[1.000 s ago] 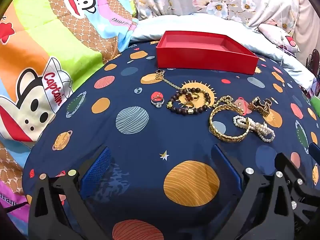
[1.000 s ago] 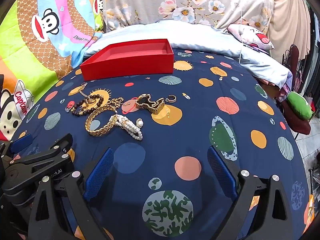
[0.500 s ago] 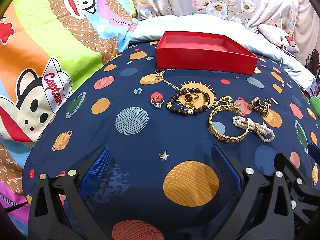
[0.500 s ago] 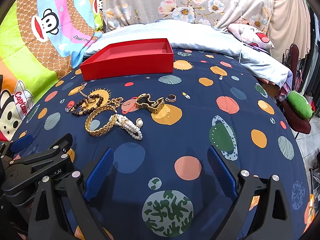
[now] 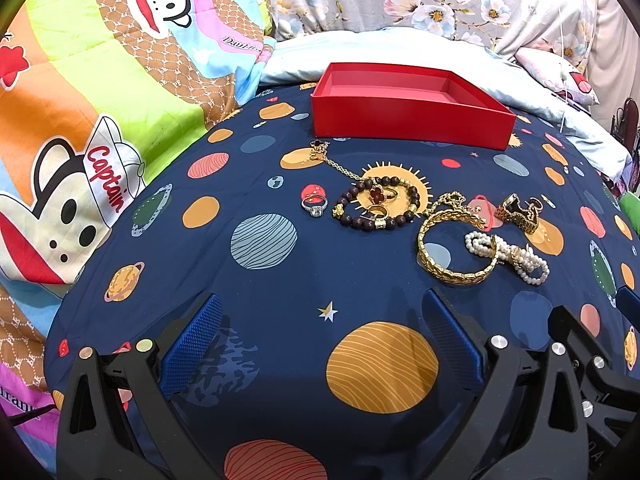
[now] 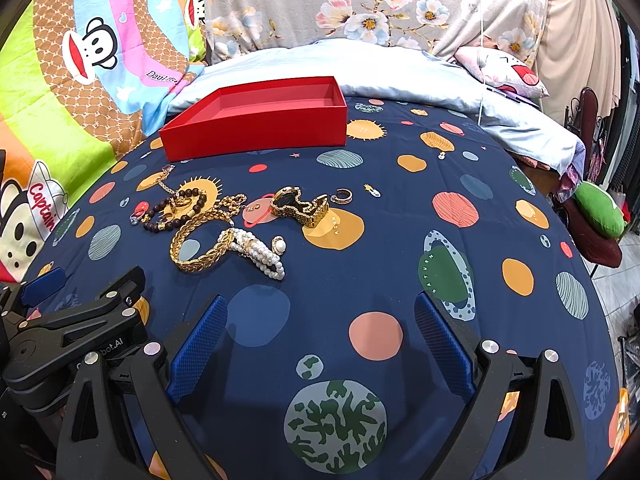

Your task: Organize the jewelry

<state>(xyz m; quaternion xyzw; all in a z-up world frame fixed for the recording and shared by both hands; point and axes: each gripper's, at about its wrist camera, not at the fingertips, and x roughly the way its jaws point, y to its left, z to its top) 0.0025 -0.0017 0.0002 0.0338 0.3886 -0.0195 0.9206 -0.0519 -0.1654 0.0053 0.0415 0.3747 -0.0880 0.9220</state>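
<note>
An empty red box [image 5: 412,120] [image 6: 256,126] stands at the far side of a navy planet-print sheet. In front of it lie a dark bead bracelet [image 5: 376,208] [image 6: 176,210], a silver ring [image 5: 315,205], a thin gold chain [image 5: 336,164], a gold bangle [image 5: 452,252] [image 6: 200,244], a pearl bracelet [image 5: 512,256] [image 6: 260,252], a gold watch [image 5: 518,210] [image 6: 300,204] and a small ring [image 6: 344,197]. My left gripper [image 5: 320,336] and my right gripper [image 6: 320,336] are both open and empty, hovering near the sheet's front, short of the jewelry.
A cartoon monkey blanket [image 5: 100,120] rises on the left. A pale blue pillow [image 6: 360,68] and floral fabric [image 6: 360,8] lie behind the box. The bed edge drops off at the right, by a green cushion [image 6: 600,208]. The left gripper's body [image 6: 72,332] shows in the right wrist view.
</note>
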